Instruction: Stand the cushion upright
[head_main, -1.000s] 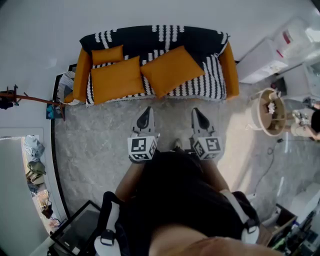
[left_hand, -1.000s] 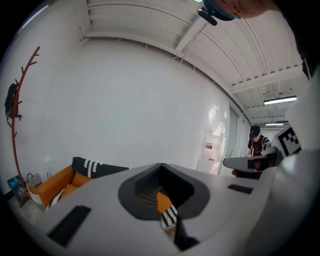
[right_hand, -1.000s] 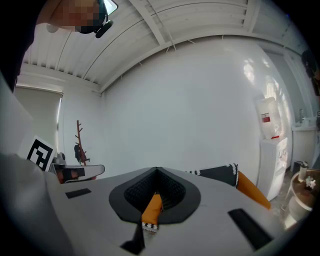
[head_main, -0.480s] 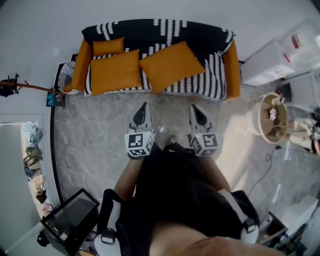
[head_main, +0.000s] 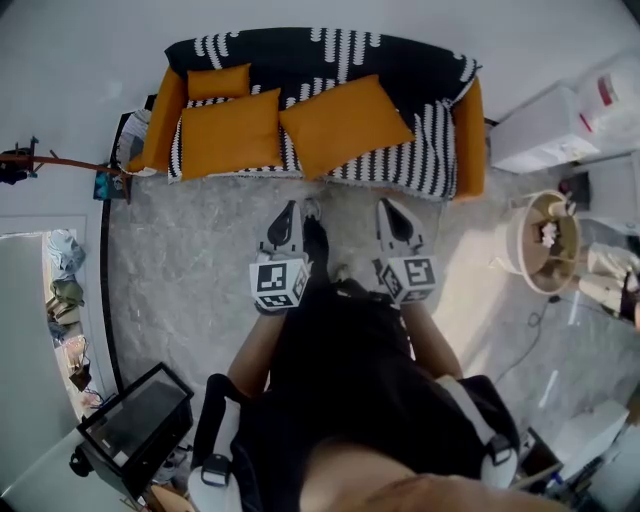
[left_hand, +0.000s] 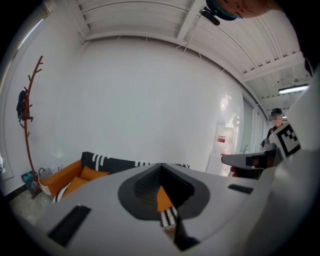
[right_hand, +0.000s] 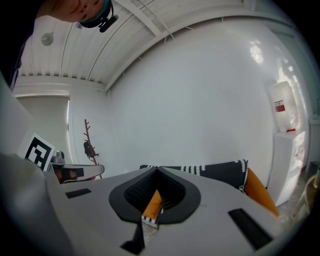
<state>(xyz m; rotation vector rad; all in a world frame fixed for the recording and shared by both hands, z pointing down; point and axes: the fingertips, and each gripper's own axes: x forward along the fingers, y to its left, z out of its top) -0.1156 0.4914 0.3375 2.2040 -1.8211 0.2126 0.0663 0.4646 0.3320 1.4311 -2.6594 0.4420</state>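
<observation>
3 orange cushions (head_main: 217, 81) (head_main: 231, 133) (head_main: 345, 124), 1 sofa (head_main: 470, 140), 2 hand-held grippers (head_main: 289, 210) (head_main: 388, 208) & 1 coat rack (head_main: 40, 165).

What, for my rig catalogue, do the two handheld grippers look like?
The left gripper and right gripper match: pale grey, tapered shells with dark grey ribbed pads where the jaws meet. Behind each sits a white cube printed with black square markers. The person holding them wears a black top.
</observation>
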